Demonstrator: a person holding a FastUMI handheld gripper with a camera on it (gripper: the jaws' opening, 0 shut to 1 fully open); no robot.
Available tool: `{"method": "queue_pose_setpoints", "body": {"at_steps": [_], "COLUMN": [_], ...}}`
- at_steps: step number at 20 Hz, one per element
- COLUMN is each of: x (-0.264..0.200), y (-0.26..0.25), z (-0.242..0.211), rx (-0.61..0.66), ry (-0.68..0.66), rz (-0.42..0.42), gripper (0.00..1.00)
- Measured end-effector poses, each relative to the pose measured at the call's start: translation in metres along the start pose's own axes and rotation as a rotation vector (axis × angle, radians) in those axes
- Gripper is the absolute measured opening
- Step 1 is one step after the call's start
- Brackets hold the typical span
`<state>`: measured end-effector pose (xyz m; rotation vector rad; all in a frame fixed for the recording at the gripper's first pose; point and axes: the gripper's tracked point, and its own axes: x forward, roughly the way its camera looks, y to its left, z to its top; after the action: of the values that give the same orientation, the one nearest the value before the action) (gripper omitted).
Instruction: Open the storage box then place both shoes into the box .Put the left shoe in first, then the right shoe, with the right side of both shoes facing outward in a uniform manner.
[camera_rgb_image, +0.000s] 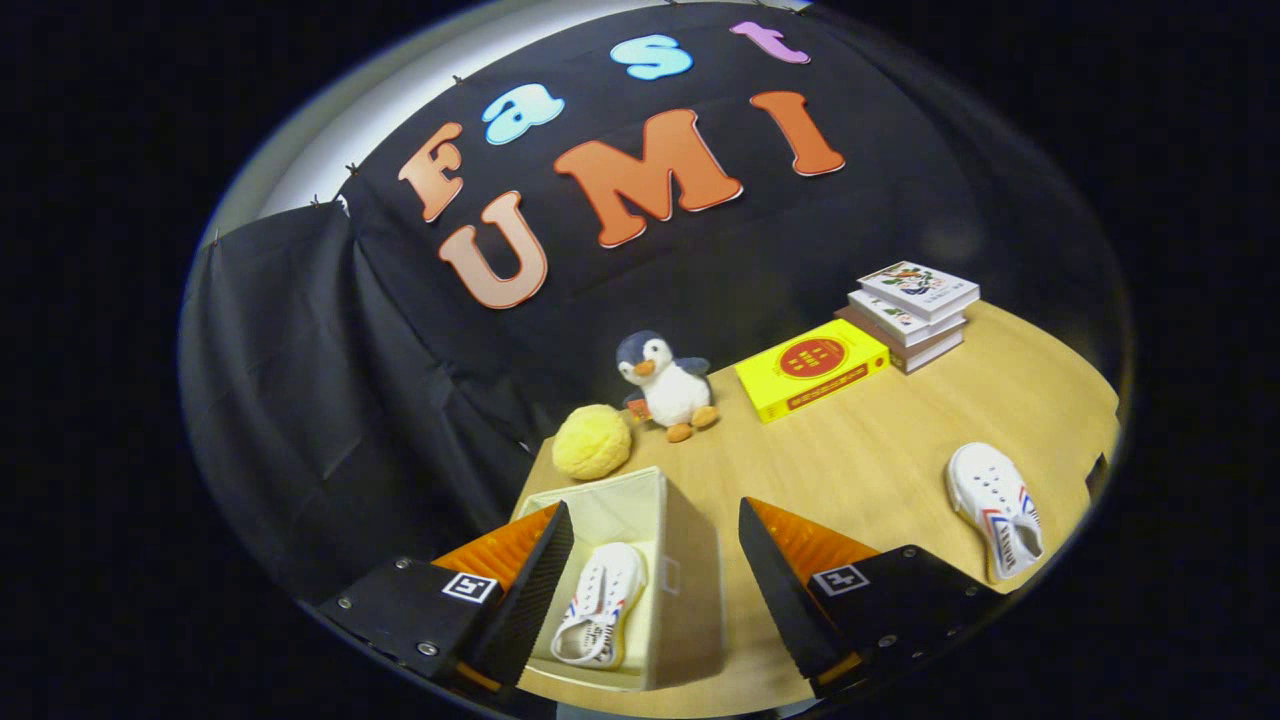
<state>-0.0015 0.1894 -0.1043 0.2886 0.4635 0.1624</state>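
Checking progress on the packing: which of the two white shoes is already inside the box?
The white canvas shoe with red and blue stripes between the open gripper's fingers, lying in the beige fabric storage box. The other matching shoe lies on the wooden table, beyond the fingers.

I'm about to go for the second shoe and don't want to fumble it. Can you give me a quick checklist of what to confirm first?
1. Storage box open: ok, no lid over it and its inside shows.
2. First shoe inside the box: ok, it lies in the box between the fingers.
3. Gripper free: ok, fingers spread wide and holding nothing.
4. Second shoe reachable: ok, it lies alone on the table, off to the right beyond the fingers.
5. Room left in the box beside the first shoe: ok, free space shows next to it.
6. First shoe's right side facing outward: cannot tell from this angle.
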Motion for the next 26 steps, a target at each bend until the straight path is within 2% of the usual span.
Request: {"method": "queue_pose_setpoints", "body": {"at_steps": [3, 7, 14, 20, 26], "x": [-0.014, -0.026, -0.019, -0.015, 0.006], "y": [-0.064, -0.15, -0.251, -0.321, -0.334], "z": [0.007, 0.011, -0.022, -0.072, -0.105], "rx": [0.026, -0.008, -0.025, -0.023, -0.07], "ry": [0.009, 0.021, 0.146, 0.296, 0.398], "rz": [-0.06, -0.174, -0.291, -0.362, -0.323], "gripper": [0.98, 0.98, 0.96, 0.81, 0.65]}}
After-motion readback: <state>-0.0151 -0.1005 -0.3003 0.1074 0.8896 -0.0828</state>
